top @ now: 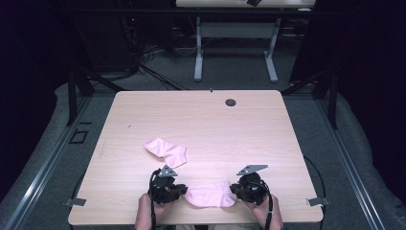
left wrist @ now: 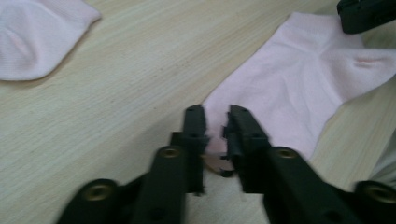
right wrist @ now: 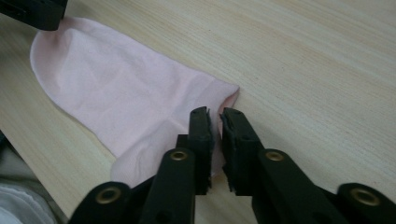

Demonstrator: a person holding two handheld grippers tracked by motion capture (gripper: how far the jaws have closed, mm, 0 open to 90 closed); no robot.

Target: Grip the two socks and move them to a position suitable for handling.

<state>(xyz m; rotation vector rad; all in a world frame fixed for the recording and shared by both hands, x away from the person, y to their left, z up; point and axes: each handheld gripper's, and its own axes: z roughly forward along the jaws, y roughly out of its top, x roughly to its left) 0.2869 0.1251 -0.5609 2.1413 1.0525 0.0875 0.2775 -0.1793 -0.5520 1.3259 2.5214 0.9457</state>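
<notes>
- My left gripper (top: 181,190): jaws clamped on near sock (top: 210,195), its left end.
- My right gripper (top: 234,189): jaws clamped on its right end.
- 2nd sock (top: 166,152): beyond the near sock, apart.

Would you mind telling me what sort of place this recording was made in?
Probably a lab or recording studio, not a home: a bare wooden table ringed by dark curtains, cables trailing over grey carpet, and another desk behind. Each claw grips the nearer pink sock.
</notes>
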